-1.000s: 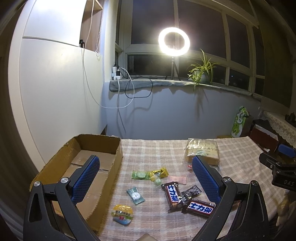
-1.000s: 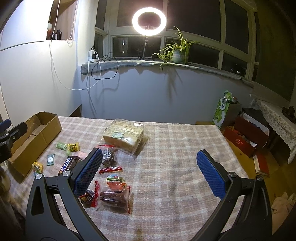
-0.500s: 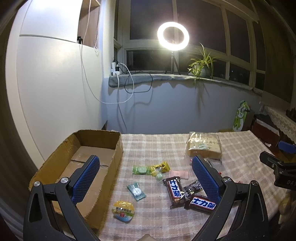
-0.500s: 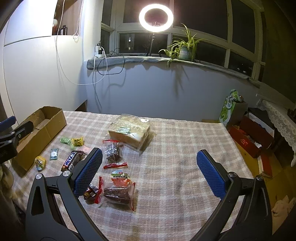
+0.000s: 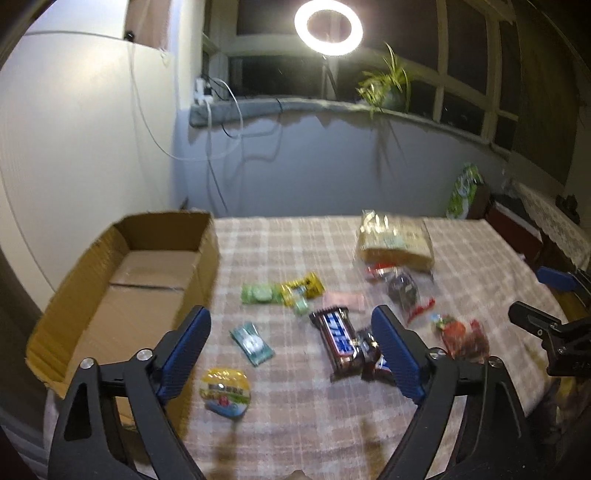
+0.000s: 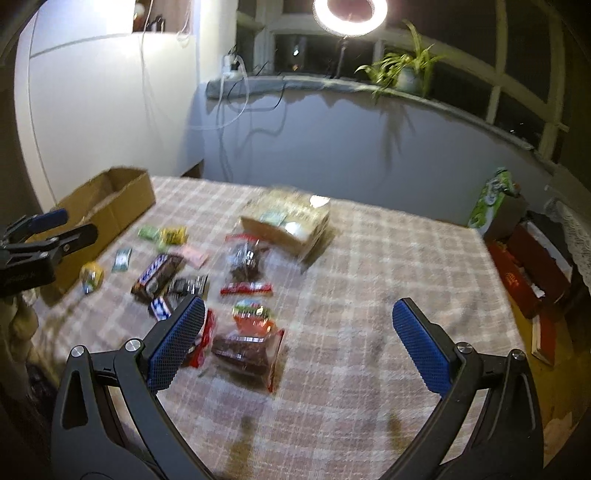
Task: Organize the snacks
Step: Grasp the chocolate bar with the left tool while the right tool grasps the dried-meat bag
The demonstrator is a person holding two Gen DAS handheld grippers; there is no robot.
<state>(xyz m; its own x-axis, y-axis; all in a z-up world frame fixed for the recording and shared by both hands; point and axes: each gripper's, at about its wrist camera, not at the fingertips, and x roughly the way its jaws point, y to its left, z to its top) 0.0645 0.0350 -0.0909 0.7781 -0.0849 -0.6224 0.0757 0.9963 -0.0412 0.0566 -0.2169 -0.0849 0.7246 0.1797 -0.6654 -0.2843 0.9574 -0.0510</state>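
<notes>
Your left gripper (image 5: pixel 291 347) hangs above the checked cloth (image 5: pixel 295 406), jaws closing with nothing between them. The teal candy (image 5: pixel 252 342) lies ahead between your pads, the cardboard box (image 5: pixel 122 295) left, the chocolate bar (image 5: pixel 338 343) right.

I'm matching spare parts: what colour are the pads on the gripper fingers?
Blue, with a fine textured grid, on black fingers. The right wrist view shows it best.

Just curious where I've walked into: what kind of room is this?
Probably a room in a home, at night: a checked cloth strewn with snacks, a plant on the sill under dark windows, and a ring light.
</notes>
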